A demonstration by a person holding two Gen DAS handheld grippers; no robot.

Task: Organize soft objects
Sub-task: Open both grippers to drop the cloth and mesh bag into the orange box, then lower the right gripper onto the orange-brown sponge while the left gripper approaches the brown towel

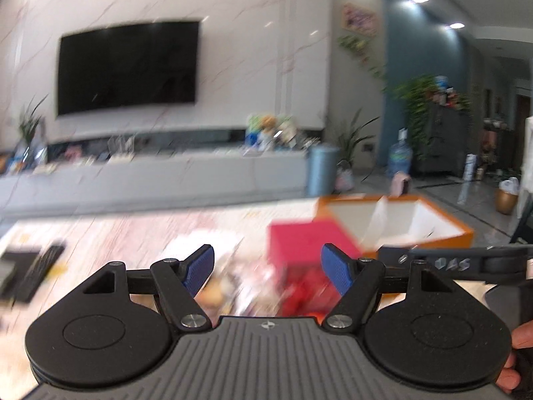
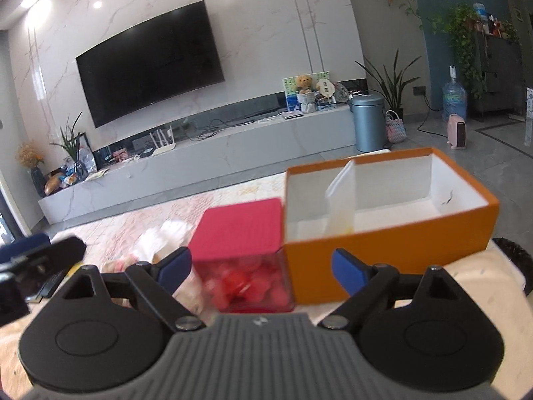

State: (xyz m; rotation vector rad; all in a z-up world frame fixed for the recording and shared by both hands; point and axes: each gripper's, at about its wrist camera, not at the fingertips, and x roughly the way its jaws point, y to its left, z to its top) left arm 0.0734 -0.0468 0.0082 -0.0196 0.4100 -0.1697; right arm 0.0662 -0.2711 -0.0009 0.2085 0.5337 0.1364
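Both grippers hung low over the pink-patterned table (image 2: 233, 196), nearest the lens in each view. In the left wrist view, the left gripper (image 1: 266, 266) had its blue pads (image 1: 200, 268) spread wide apart with nothing between them; the scene beyond was smeared by motion blur. Ahead of it stood a clear box with a pink-red lid (image 1: 306, 243), and past that an orange box (image 1: 396, 226) with a white interior and a white divider. Part of the right gripper's black frame (image 1: 459, 263) crossed the right side of that view. In the right wrist view, the right gripper (image 2: 263, 266) likewise had its blue fingers (image 2: 349, 270) parted and empty. Directly in front sat the lidded clear box (image 2: 243, 250), reddish soft pieces showing through its wall, and touching its right side was the orange box (image 2: 386, 246), open at the top; its two compartments looked bare apart from a small dark mark on the inner wall. White crumpled soft items (image 2: 163, 236) lay on the table just left of the clear box, too blurred to identify further. Across the room a black television (image 2: 150, 63) hung on the marble wall above a long grey console (image 2: 200, 160), with a blue bin (image 2: 368, 123) at its right end.
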